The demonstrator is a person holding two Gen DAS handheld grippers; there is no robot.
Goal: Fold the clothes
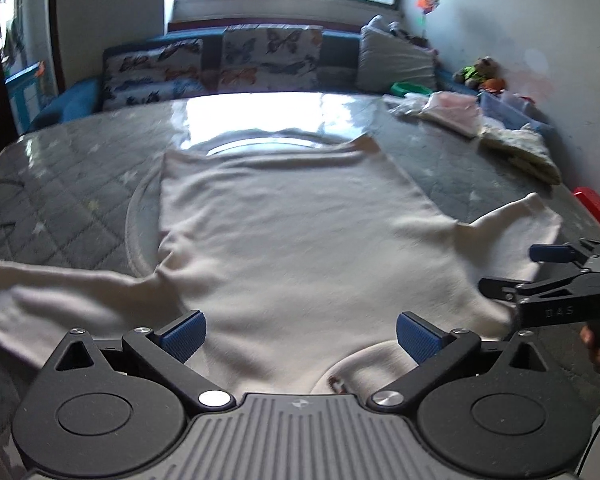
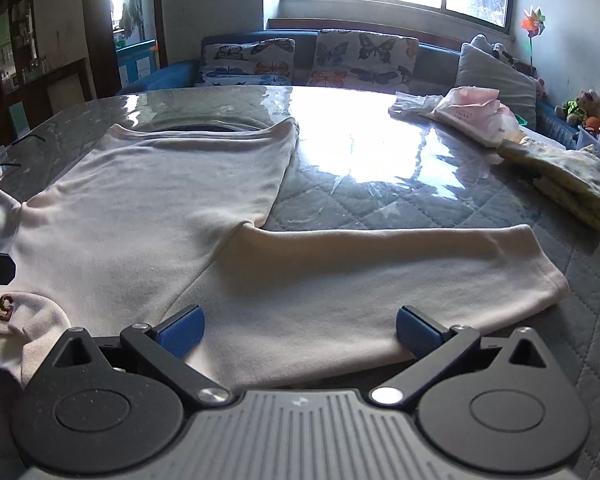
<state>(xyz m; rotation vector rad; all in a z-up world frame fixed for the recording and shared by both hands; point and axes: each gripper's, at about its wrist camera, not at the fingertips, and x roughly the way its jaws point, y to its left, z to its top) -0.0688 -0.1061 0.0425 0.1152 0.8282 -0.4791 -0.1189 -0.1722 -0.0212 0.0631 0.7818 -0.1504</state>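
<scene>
A cream long-sleeved top [image 1: 292, 240] lies flat on the quilted table, collar toward me, hem at the far end. It also shows in the right wrist view [image 2: 160, 216]. My left gripper [image 1: 300, 336] is open, hovering over the collar area [image 1: 364, 364]. My right gripper [image 2: 298, 330] is open, just above the near edge of the right sleeve [image 2: 400, 264], which stretches out to the right. The right gripper also shows at the right edge of the left wrist view [image 1: 540, 270]. The left sleeve [image 1: 60, 292] stretches out to the left.
The grey quilted table [image 2: 420, 188] has a glossy cover with glare. Folded yellowish cloth [image 2: 572, 184] and a pink-white bundle [image 2: 472, 112] lie at the far right. A red box [image 1: 596, 206] sits at the right edge. A sofa with butterfly cushions [image 1: 268, 56] stands behind.
</scene>
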